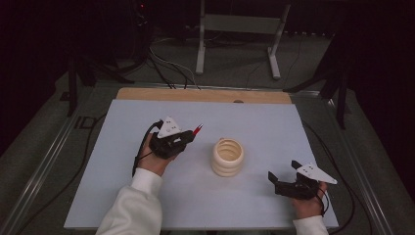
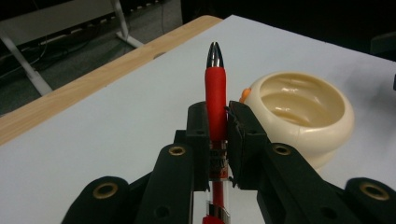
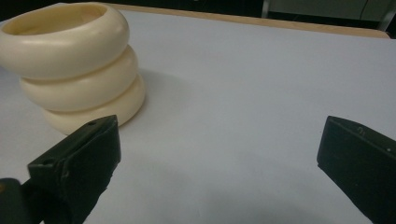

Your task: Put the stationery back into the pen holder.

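My left gripper (image 1: pixel 188 134) is shut on a red pen (image 2: pixel 215 93), whose silver tip points up and away past the jaws. In the high view the red pen (image 1: pixel 197 129) sticks out toward a cream ribbed cup (image 1: pixel 227 156) standing upright at the middle of the table. The same cup (image 2: pixel 303 116) lies just right of the held pen, with a bit of orange showing at its near rim. My right gripper (image 1: pixel 283 170) rests low at the front right, open, with nothing between its jaws. Seen from the right gripper, the cup (image 3: pixel 74 65) stands at the upper left.
A pale blue mat (image 1: pixel 254 127) covers the table, with a wooden strip (image 1: pixel 203 95) along its far edge. Cables trail from both grippers over the table sides. A metal stand (image 1: pixel 240 29) rises on the floor beyond the table.
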The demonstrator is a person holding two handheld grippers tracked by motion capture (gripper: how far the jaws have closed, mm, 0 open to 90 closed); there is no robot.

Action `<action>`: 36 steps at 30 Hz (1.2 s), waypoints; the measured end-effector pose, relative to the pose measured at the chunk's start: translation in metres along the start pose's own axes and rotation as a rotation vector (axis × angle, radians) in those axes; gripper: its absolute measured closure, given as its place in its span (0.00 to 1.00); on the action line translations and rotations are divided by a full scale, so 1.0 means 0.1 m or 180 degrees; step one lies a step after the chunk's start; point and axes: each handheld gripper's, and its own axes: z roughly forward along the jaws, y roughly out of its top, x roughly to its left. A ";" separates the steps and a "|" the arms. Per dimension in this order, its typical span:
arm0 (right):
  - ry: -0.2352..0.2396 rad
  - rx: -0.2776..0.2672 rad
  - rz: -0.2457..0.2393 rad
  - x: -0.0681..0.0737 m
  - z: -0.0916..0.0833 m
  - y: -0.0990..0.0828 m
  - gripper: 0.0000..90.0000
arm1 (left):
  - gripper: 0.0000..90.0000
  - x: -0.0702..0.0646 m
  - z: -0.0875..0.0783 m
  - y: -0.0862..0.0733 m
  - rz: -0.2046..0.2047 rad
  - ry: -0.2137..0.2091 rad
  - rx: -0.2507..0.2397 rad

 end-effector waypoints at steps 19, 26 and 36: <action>-0.0012 0.0010 0.0014 -0.02 0.01 -0.01 0.00 | 0.89 -0.02 0.15 0.21 -0.0024 -0.0018 -0.0212; 0.0000 0.0015 0.0008 -0.01 0.02 -0.01 0.00 | 0.89 -0.06 0.22 0.27 -0.0059 -0.0035 -0.0304; -0.0004 0.0026 0.0019 -0.02 0.02 -0.01 0.00 | 0.89 -0.15 0.36 0.37 -0.0044 -0.0114 -0.0338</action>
